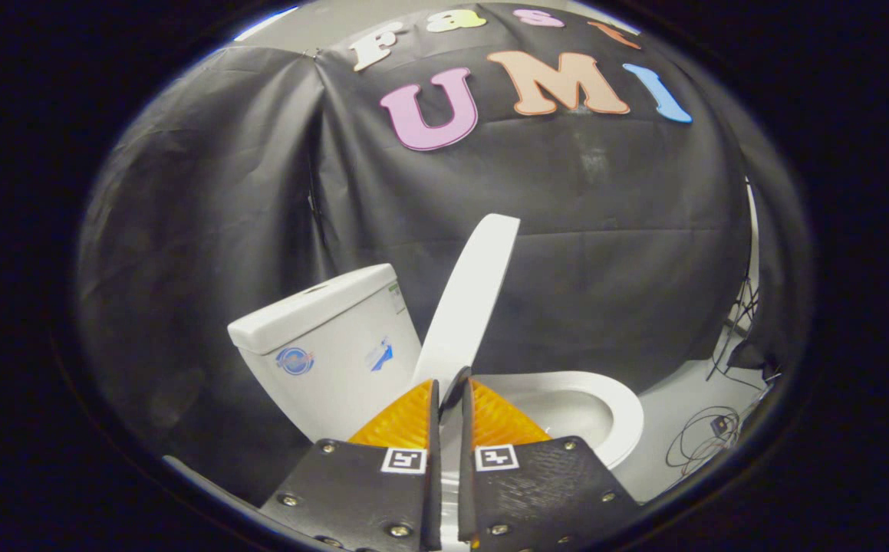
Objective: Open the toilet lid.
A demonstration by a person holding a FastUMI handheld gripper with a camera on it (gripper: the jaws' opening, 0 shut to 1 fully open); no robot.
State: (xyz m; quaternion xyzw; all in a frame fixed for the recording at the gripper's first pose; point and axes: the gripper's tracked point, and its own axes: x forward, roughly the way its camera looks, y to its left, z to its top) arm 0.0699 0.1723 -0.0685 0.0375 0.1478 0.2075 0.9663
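The toilet lid (465, 303) is seen raised well off the bowl, tilted up and leaning toward the tank (329, 345), though it is not yet resting against it. Its lower edge is pinched between the two fingers of the tongs (452, 389), which are closed on it with only a narrow gap left between them. The seat (605, 399) lies flat on the bowl, just beyond the fingers and to their right. The tank stands behind and to the left of the lid. Loose cables (709, 437) are seen on the floor (670, 402) beside the toilet.
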